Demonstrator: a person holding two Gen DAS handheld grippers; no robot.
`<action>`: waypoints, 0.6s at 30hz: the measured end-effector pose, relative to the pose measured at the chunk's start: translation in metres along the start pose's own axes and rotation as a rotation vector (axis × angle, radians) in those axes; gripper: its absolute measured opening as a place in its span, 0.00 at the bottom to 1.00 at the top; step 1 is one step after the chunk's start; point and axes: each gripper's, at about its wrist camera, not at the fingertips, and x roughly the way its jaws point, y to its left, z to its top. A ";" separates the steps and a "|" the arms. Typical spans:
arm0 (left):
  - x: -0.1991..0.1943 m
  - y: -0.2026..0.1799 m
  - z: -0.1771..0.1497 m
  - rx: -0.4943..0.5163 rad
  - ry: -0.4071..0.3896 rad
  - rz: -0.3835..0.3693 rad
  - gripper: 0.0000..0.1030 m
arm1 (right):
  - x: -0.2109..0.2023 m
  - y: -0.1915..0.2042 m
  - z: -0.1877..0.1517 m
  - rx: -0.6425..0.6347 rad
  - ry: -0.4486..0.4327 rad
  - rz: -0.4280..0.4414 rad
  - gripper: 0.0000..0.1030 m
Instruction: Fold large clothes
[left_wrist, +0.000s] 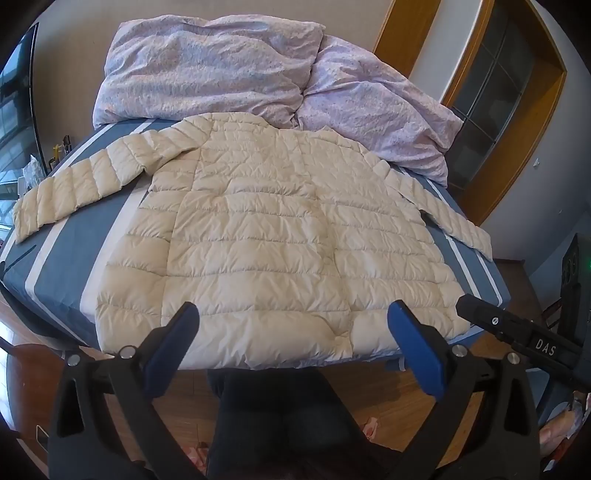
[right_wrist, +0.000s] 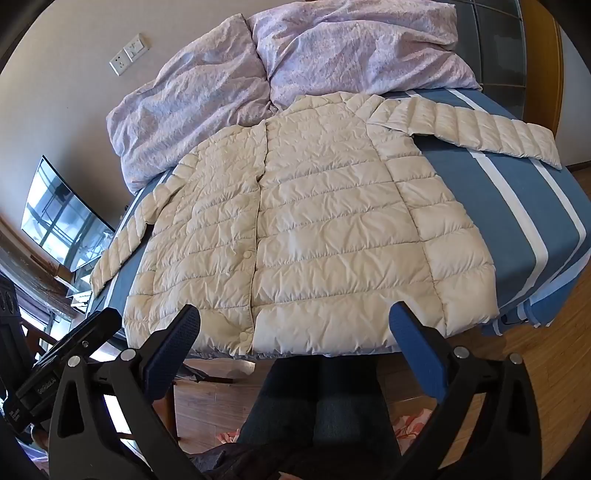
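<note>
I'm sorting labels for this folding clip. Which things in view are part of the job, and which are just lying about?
Part of the job:
cream puffer jacket, spread flat, sleeves out
left gripper, open
right gripper, open
striped bed under the jacket

Just lying about:
lilac duvet
monitor
wall sockets

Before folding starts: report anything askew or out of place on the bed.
Nothing on the jacket looks damaged. It lies flat, snapped shut, sleeves spread. Only the duvet stands out, bunched in a heap at the head of the bed.
</note>
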 end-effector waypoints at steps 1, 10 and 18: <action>0.000 0.000 0.000 0.001 -0.001 0.000 0.98 | 0.000 0.000 0.000 -0.001 0.000 -0.001 0.99; 0.000 0.000 0.000 -0.001 0.002 0.000 0.98 | 0.000 -0.001 0.000 0.001 -0.001 0.004 0.99; 0.000 0.000 0.000 0.000 0.002 0.000 0.98 | 0.000 -0.001 0.000 0.001 -0.001 0.003 0.99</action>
